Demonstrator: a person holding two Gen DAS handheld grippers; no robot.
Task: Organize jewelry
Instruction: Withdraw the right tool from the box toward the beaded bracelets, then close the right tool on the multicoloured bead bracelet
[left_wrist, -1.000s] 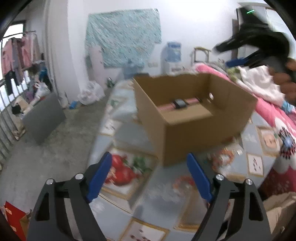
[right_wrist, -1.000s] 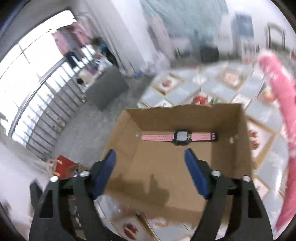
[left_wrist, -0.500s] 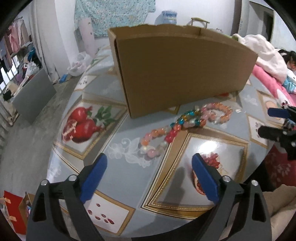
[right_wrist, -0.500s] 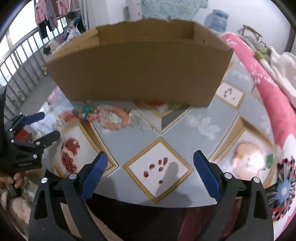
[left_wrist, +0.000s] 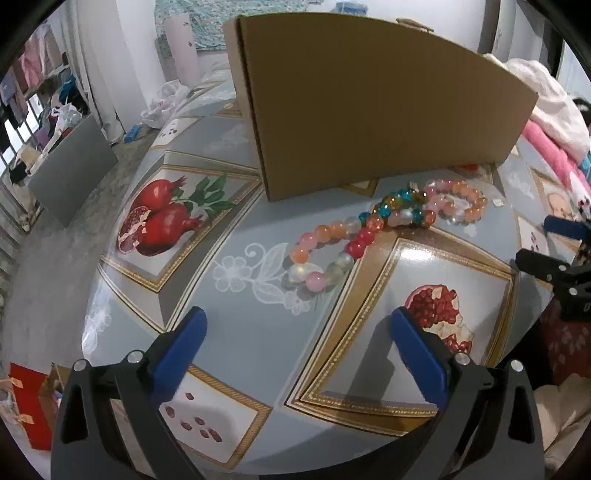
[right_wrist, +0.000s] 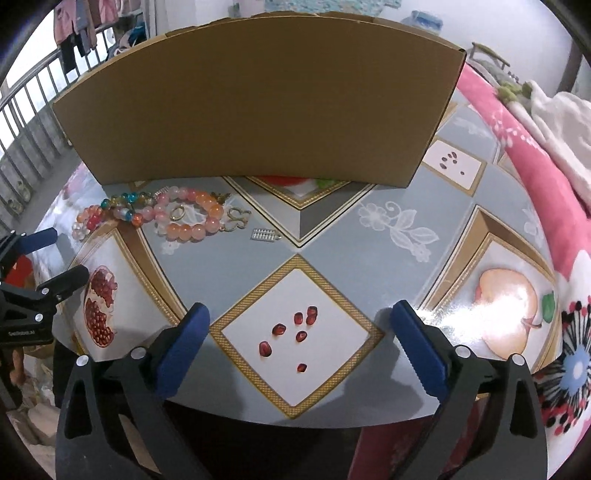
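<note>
Now both my left gripper (left_wrist: 295, 336) and right gripper (right_wrist: 299, 332) hover with jaws spread, empty, near the bead bracelets (left_wrist: 369, 229) beside the cardboard box (right_wrist: 258, 107) on the tabletop (right_wrist: 332, 240).

A lived-in room around a table with a patterned cover

Upper left of the left wrist view: a bare concrete floor (left_wrist: 48, 236), a grey panel (left_wrist: 72, 173) standing on it, white walls (left_wrist: 136, 55) and hung clothes (left_wrist: 29, 66). At the right edge of the right wrist view, a pink blanket (right_wrist: 517, 155); at upper left, railings (right_wrist: 26, 122) against daylight.
</note>
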